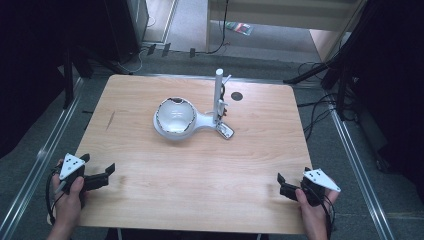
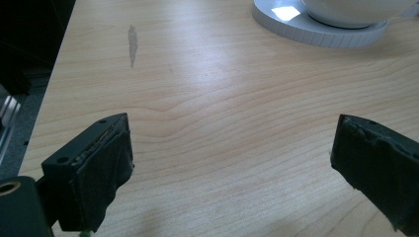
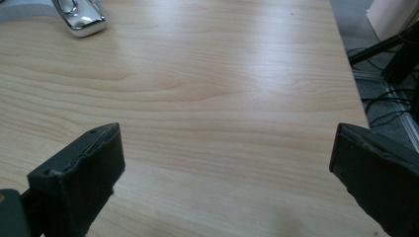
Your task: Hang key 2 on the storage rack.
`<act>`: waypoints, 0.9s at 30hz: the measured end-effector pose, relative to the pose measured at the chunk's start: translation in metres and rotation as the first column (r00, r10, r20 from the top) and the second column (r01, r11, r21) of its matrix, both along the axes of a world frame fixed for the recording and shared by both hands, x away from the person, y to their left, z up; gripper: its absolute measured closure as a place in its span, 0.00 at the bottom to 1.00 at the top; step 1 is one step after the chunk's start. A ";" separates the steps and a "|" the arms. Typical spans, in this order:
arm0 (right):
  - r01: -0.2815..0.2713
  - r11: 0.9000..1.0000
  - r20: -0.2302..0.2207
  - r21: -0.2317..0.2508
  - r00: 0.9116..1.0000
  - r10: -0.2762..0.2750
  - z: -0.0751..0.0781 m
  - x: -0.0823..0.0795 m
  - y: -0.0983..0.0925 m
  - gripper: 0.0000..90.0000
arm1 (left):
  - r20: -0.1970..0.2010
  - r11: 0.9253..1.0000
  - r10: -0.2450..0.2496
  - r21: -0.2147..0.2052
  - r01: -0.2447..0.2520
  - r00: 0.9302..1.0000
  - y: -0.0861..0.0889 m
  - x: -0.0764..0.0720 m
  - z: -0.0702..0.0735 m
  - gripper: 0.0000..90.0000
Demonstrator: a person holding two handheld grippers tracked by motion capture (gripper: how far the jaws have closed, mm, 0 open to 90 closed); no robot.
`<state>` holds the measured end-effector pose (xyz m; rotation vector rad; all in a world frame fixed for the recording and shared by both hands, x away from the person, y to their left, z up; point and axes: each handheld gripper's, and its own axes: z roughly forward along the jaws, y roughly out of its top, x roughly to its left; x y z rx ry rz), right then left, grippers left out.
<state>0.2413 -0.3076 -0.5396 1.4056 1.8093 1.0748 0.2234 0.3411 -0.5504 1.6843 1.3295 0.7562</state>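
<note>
Both hand-held grippers gape, apart from juicer (image 1: 176, 119).

A white basin unit (image 1: 175, 119) is seen standing at the middle of the wooden table, toward its far half. A round, glossy bowl is set on a flat ribbed disc base (image 2: 316, 30). To its right, a white neck is joined to an upright white post (image 1: 218, 95), and a chrome foot (image 3: 81, 19) is laid flat beside it.
</note>
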 end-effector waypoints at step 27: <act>0.075 0.997 0.010 0.027 0.997 -0.076 -0.006 -0.022 -0.040 0.01 | -0.003 1.000 -0.005 0.015 0.005 1.000 -0.002 0.000 0.000 0.03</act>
